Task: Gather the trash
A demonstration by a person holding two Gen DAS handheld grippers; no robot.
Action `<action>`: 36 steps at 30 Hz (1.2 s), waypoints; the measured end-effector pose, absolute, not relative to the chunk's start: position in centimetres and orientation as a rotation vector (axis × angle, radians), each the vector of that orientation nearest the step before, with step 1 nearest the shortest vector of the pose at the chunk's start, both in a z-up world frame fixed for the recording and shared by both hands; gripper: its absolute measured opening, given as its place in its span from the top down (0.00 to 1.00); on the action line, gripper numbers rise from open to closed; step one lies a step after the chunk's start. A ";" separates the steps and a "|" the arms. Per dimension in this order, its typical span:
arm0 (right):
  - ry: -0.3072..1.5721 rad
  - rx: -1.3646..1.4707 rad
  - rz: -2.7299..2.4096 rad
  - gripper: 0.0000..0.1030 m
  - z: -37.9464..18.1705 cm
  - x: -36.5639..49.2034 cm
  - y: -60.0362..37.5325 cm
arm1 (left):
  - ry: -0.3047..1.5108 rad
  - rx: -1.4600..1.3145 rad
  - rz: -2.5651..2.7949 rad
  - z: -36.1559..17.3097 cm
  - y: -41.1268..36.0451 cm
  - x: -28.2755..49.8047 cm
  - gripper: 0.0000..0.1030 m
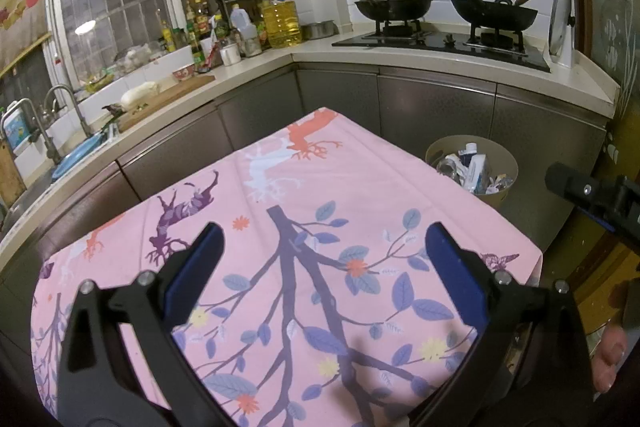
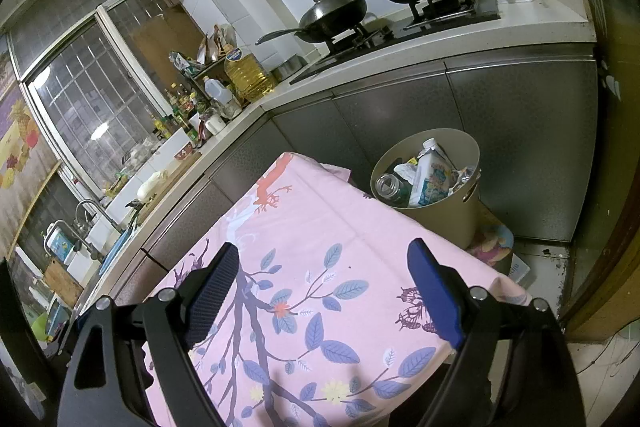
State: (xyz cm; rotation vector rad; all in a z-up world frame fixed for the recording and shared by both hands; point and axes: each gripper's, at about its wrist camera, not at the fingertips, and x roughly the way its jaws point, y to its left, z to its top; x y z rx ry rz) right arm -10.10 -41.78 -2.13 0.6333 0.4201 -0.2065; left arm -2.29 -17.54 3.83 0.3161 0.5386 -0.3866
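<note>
- Left wrist view: the left tool (image 1: 322, 247) hangs above the bench (image 1: 280, 187), which wears a pink cloth printed with branches and leaves. Its fingers stand wide apart with nothing between them.
- The bin (image 1: 472, 167) stands on the floor past the bench's far right corner, against the grey cabinets (image 1: 436, 107). Trash (image 1: 474, 169) fills it: a carton, a clear bottle and crumpled wrappers.
- The right tool (image 1: 592, 195) shows at the right edge as a black arm, near the bin; from here I cannot tell how its fingers stand.
- Behind, the counter (image 1: 400, 57) carries a stove (image 1: 440, 43) with a lidded pan (image 1: 394, 3) and a wok (image 1: 494, 13).
- A fingertip (image 1: 610, 359) shows at the lower right edge.
- Right wrist view: the right tool (image 2: 322, 263) is above the same cloth, its fingers spread wide and empty.
- The bin (image 2: 456, 223) sits just beyond the bench's right corner, beside the cabinets. In it lie a milk carton (image 2: 434, 175), a clear bottle (image 2: 388, 185) and crumpled paper (image 2: 406, 169), all below the rim or poking a little over it.
- An oil jug (image 2: 244, 75) stands on the counter's corner, left of the stove.
</note>
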 end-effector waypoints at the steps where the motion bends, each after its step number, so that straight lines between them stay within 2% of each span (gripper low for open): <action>1: 0.420 0.633 -0.206 0.20 -2.1 -10.1 -41.8 | 0.538 0.316 -0.386 3.8 -17.5 -2.3 0.06; 36: 0.420 0.632 -0.205 0.20 -2.3 -10.0 -41.6 | 0.544 0.266 -0.337 3.0 -16.8 -1.8 0.06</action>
